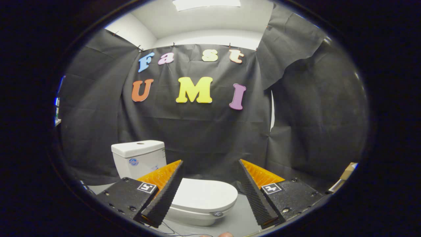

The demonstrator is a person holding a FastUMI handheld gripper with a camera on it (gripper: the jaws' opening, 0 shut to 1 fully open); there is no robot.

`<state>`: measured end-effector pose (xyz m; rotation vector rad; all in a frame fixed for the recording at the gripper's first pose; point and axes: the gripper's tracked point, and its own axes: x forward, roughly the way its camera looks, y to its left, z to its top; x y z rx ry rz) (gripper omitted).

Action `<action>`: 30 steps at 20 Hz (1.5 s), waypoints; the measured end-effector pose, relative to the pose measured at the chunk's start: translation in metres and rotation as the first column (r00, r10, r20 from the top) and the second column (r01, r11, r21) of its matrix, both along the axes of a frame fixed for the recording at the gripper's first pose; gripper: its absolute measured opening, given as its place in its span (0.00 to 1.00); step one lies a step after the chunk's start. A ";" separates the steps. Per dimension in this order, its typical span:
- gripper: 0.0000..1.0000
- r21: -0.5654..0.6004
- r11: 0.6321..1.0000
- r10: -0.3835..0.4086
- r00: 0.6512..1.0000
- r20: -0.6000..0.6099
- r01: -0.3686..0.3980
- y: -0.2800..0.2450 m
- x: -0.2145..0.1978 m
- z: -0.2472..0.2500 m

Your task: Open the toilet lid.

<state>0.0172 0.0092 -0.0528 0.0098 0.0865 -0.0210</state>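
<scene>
Toilet lid [203,195], a white, smooth oval of rigid plastic, lies flat and closed between and beyond the spread gripper [210,191] fingers. Probably light but slick; hook under its front lip, opposite the white ceramic tank [138,158].

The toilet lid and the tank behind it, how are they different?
The toilet lid lies flat and down over the bowl, low and rounded; the tank stands upright behind it, tall and boxy. The lid sits partly between the open jaws of the gripper, nothing touching it; the tank stands beyond them, off to one side against the black cloth wall. The tank carries a small round sticker; the lid's top looks plain. Both are smooth and white.
</scene>
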 end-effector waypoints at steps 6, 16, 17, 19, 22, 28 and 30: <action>1.00 0.087 0.996 -0.001 0.985 -0.174 0.016 0.008 0.022 -0.073; 0.99 0.435 0.876 0.051 0.858 -0.511 0.207 -0.007 0.057 -0.221; 0.99 0.443 0.869 0.051 0.848 -0.528 0.223 -0.010 0.059 -0.230; 0.99 0.454 0.854 0.055 0.824 -0.564 0.254 -0.016 0.063 -0.251; 0.98 0.492 0.812 0.070 0.785 -0.615 0.313 -0.024 0.073 -0.285; 0.96 0.536 0.728 0.092 0.714 -0.694 0.427 -0.038 0.083 -0.339; 0.93 0.541 0.712 0.109 0.691 -0.715 0.447 -0.036 0.082 -0.355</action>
